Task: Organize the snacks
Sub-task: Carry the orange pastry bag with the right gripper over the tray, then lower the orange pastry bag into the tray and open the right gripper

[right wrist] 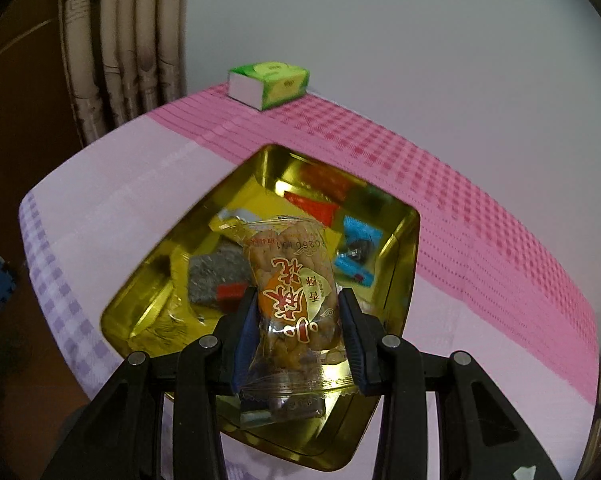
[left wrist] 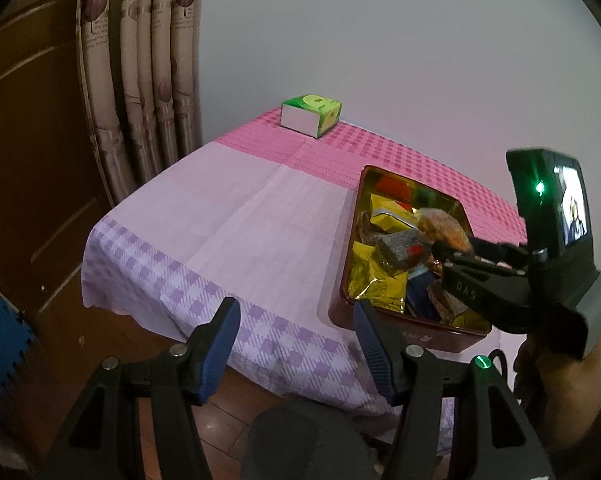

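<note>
- Snack packet (right wrist: pixel 290 280), clear crinkly plastic with red-gold print and brown twisted pastry inside, pinched at its lower half by right gripper (right wrist: pixel 296 334); held above the gold-lined rectangular metal tin (right wrist: pixel 404 264).
- Left gripper (left wrist: pixel 296 344) jaws apart, nothing between them, parked near tin's near-left corner over the table edge.
- Doing it well, my judgement: lower packet into the open gap in the tin's middle, let go only when low; film is slippery and springy, could slide in the pads.
- Tin: shiny reflective walls, dark red outside, already holds yellow foil packets (right wrist: pixel 228 224), grey speckled bar (right wrist: pixel 216 272), blue wrappers (right wrist: pixel 356 248), red pack (right wrist: pixel 316 204).
- Checked pink-lilac cloth (right wrist: pixel 140 184) soft, creased; green cardboard box (right wrist: pixel 268 84) at far edge.
</note>
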